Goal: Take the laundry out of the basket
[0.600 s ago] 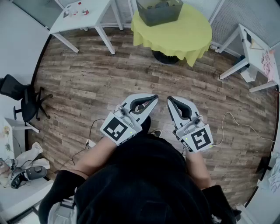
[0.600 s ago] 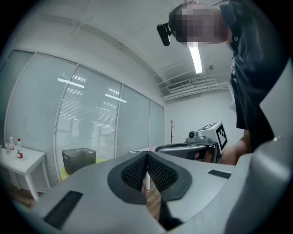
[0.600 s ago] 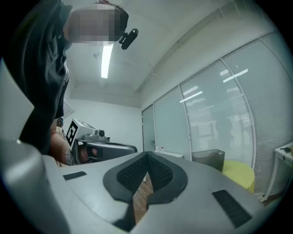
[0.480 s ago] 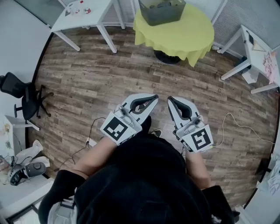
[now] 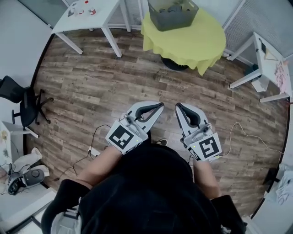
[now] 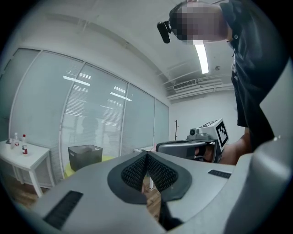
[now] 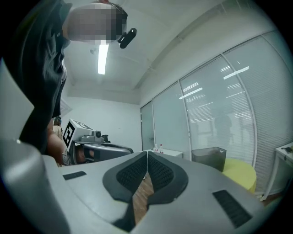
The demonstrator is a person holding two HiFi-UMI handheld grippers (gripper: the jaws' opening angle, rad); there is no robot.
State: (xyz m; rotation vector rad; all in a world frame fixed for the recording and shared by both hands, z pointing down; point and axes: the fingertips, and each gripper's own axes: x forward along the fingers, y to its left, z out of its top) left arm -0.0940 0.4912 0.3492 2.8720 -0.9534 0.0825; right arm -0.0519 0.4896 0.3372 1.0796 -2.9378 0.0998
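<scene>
**Walking up to the basket, both grippers empty**

No grasp has been made yet. The person stands on the wood floor (image 5: pixel 91 82), well apart from the basket (image 5: pixel 173 17). The basket sits on the counter (image 5: pixel 192 43), a round one under a yellow cloth at the far side of the room. Dark laundry (image 5: pixel 175 8) lies inside it; the number of pieces cannot be told from this far off.

The left gripper (image 5: pixel 160 105) and the right gripper (image 5: pixel 178 105) are held side by side close to the body, pointing roughly toward the counter. In each gripper view the ribbed pads press together with nothing between them, so both are clenched and empty.

The step in hand looks like the approach. The next move calls for closing the gap to the counter and releasing one gripper's jaws. That gripper then has to reach down over the basket's rim and pinch a fold of cloth. The walls look tall, so the reach probably has to come from above.

A white counter (image 5: pixel 84 16) with small bottles stands left of the basket, and another white one (image 5: pixel 269 51) stands at the right. An office chair (image 5: pixel 23 103) is by the left wall. A glass wall (image 6: pixel 91 114) with blinds runs behind the basket.
</scene>
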